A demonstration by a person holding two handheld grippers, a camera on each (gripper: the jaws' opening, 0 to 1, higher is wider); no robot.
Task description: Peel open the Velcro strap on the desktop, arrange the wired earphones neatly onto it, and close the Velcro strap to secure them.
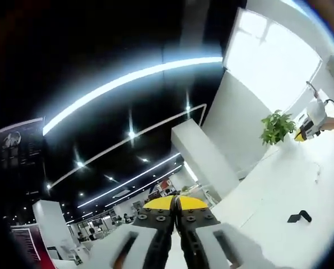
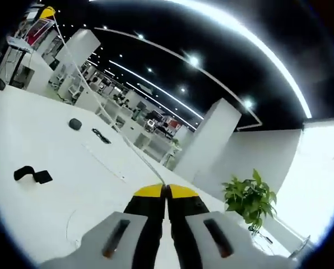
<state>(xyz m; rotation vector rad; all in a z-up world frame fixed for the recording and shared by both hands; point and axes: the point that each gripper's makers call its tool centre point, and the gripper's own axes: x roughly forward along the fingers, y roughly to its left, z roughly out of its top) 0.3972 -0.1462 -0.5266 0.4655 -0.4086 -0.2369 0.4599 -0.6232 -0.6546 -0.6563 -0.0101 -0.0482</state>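
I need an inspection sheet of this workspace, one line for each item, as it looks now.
Surface: white desk.
Job's things: black Velcro strap lying on the desk, apart from both grippers.
Clutter: dark round object; small black item.
Grippers: right gripper, jaws together on the cable; left gripper, jaws together.
Cables: thin white earphone cable, taut from the right gripper towards the left.
Surroundings: potted plant; ceiling light strips.

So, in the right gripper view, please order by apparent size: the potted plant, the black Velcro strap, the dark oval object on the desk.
Largest to smallest, as they look:
1. Potted plant
2. Black Velcro strap
3. Dark oval object

The oval object lies farther from the camera than the strap, so their true sizes stay unsure.
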